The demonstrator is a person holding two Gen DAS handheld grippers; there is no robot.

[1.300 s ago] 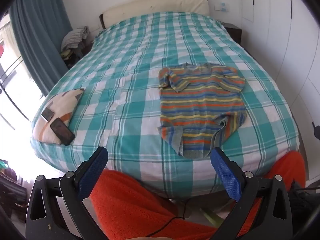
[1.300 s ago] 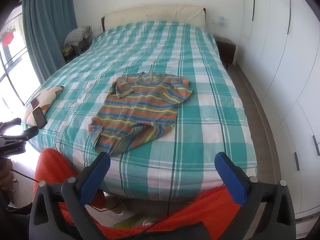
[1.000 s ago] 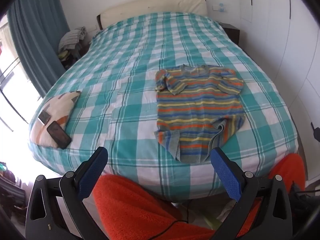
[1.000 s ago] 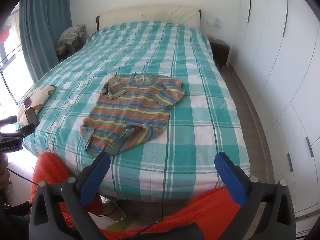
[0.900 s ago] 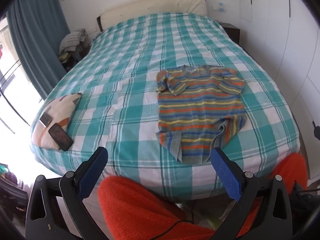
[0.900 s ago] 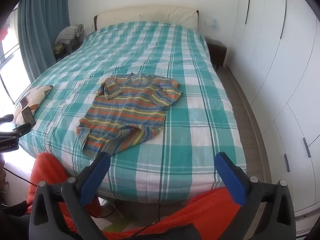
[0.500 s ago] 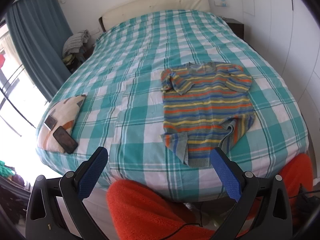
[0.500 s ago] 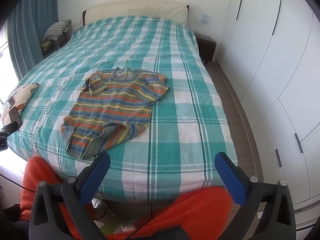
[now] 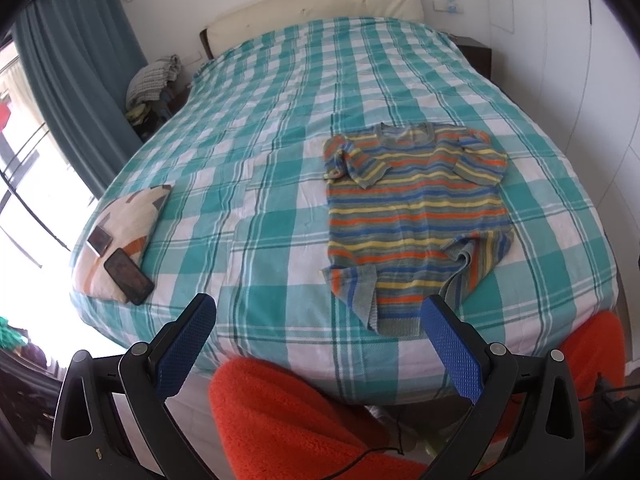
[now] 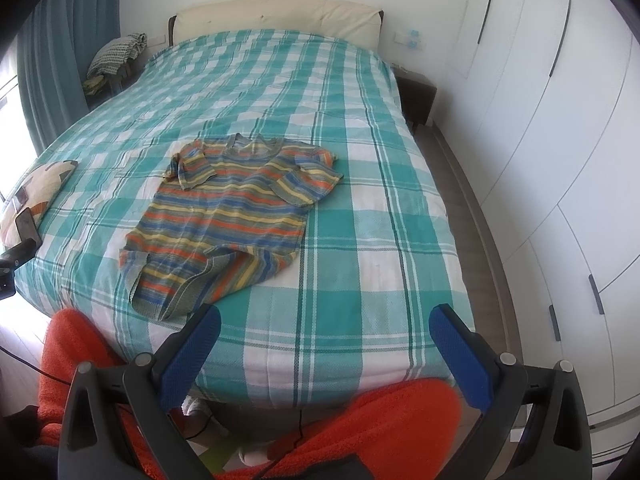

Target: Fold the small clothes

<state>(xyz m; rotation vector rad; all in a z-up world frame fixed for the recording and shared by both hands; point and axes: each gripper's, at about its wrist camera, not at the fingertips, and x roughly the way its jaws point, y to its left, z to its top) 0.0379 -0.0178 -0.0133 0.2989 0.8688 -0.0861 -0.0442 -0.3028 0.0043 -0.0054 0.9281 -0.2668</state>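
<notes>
A: The striped shirt (image 9: 416,216) — where does it lie?

B: Flat on the bed (image 9: 280,128), just ahead of the left gripper (image 9: 316,320), whose jaws stand wide apart with nothing between them. It is a knitted, short-sleeved piece banded in orange, yellow, blue and grey. The hem nearest the jaws is rucked and turned over, and one sleeve is folded in on the chest.

A: And from the other side?

B: The right gripper (image 10: 326,328) is spread just as wide and equally empty. The shirt sits ahead and to the left of its jaws. Both pairs of fingers carry blue, dimpled pads (image 10: 192,356) on dark plastic frames.

A: The bedding?

B: A woven cover in teal and white checks, lightly creased. Far left of the left jaws, a patterned cushion (image 9: 120,224) carries a dark phone (image 9: 129,276). Fuzzy orange fabric (image 9: 288,420) shows below both grippers, at the bed's near edge.
</notes>
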